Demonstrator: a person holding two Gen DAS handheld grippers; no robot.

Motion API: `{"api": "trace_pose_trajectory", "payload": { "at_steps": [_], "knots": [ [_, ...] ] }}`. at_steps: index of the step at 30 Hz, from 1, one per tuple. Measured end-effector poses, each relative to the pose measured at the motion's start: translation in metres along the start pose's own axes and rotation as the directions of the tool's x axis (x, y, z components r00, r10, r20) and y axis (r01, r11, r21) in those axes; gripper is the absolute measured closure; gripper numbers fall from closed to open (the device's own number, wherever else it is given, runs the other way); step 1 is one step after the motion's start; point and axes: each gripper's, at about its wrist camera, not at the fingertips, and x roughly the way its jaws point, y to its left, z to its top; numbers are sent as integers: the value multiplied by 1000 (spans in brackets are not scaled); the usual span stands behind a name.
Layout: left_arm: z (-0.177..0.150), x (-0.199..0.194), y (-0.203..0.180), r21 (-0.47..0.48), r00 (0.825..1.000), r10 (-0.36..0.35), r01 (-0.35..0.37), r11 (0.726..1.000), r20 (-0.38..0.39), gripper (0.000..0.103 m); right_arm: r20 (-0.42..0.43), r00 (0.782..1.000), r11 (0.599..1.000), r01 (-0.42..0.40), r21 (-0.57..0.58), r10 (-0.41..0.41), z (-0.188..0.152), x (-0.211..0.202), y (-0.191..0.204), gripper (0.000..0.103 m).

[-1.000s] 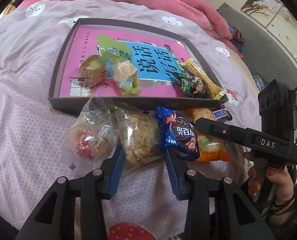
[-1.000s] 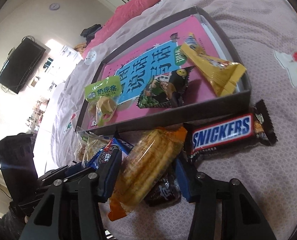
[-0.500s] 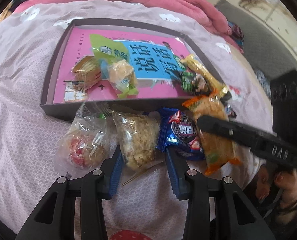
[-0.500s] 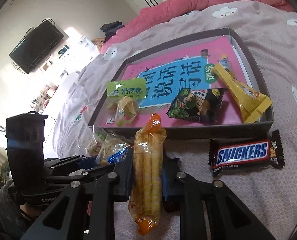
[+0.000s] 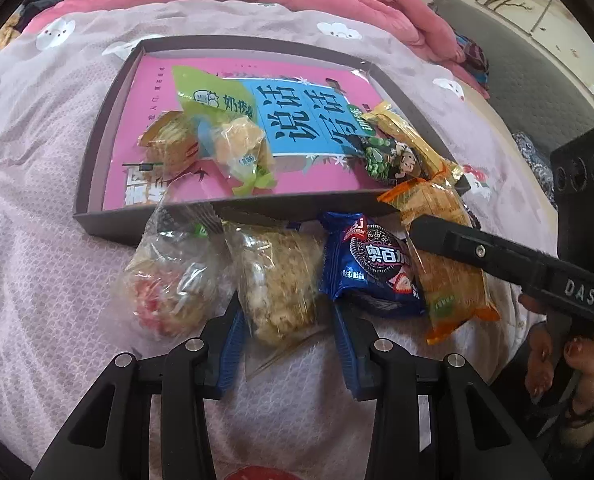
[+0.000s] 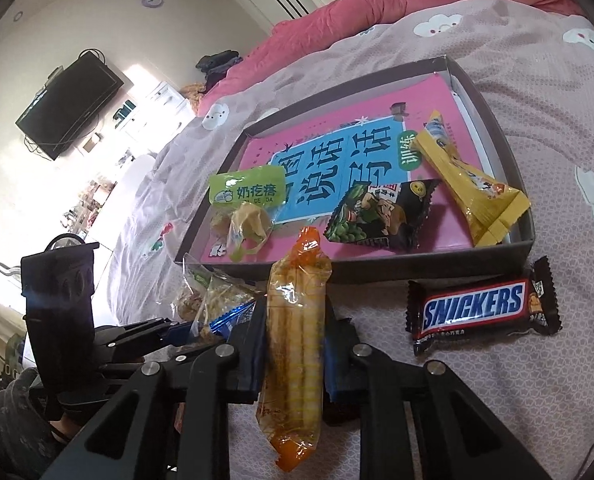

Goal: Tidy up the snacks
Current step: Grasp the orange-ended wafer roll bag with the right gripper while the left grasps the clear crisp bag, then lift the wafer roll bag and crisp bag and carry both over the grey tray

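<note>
Left wrist view: the left gripper (image 5: 285, 320) clamps a clear crinkly rice-cake packet (image 5: 277, 280) just before the grey shallow cardboard box (image 5: 97, 136).

Right wrist view: the right gripper (image 6: 295, 344) pinches a long orange-ended biscuit sleeve (image 6: 295, 336), its long axis pointing toward the box, its far end overlapping the near wall and hiding part of it.

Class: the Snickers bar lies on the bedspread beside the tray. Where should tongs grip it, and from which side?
Grip the Snickers bar across its narrow width at mid-length, coming from above. It lies flat with its long axis along the tray wall, so the long edges are the likeliest to fit between the pads.
</note>
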Motion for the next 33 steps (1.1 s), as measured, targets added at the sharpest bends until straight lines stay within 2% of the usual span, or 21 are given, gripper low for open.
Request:
{"api": "trace_pose_trajectory", "payload": {
  "at_steps": [5, 11, 19, 25, 33],
  "knots": [
    [7, 6, 0, -28, 1000, -9, 9, 1000, 8, 62, 6, 1000, 1000, -7, -13, 7, 1, 0, 4, 80],
    [8, 6, -3, -9, 1000, -6, 6, 1000, 14, 67, 29, 999, 1000, -18, -12, 18, 3, -3, 5, 80],
    [-1, -11, -3, -4, 1000, -26, 26, 1000, 14, 68, 72, 997, 999, -36, -8, 36, 6, -13, 4, 80],
    [-2, -33, -1, 1, 999, -24, 24, 1000, 49, 68, 102, 993, 998, -53, 20, 51, 8, -19, -1, 80],
    [3, -59, 3, -11, 992, -24, 26, 1000, 120, 68, 157, 987, 1000, -23, 7, 22, 11, -30, 1, 80]
  ]
}}
